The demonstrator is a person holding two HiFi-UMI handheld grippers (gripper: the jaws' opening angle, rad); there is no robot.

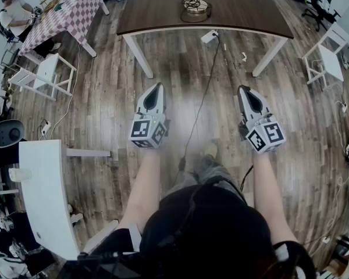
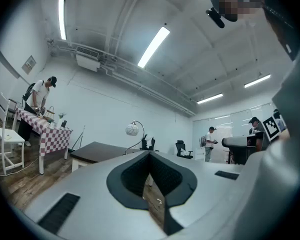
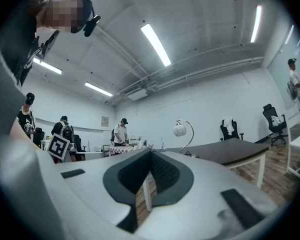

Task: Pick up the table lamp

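Floorboards and a trailing cable (image 1: 201, 106) are seen between the grippers and the dark table (image 1: 163, 10) at the head view's top centre. On it the table lamp (image 1: 196, 7) is shown only from above. Its upright arched stem, with the globe shade (image 2: 132, 130) hung leftward, is revealed by the gripper views. Left gripper (image 1: 156, 87) and right gripper (image 1: 244, 89) are closed, empty.
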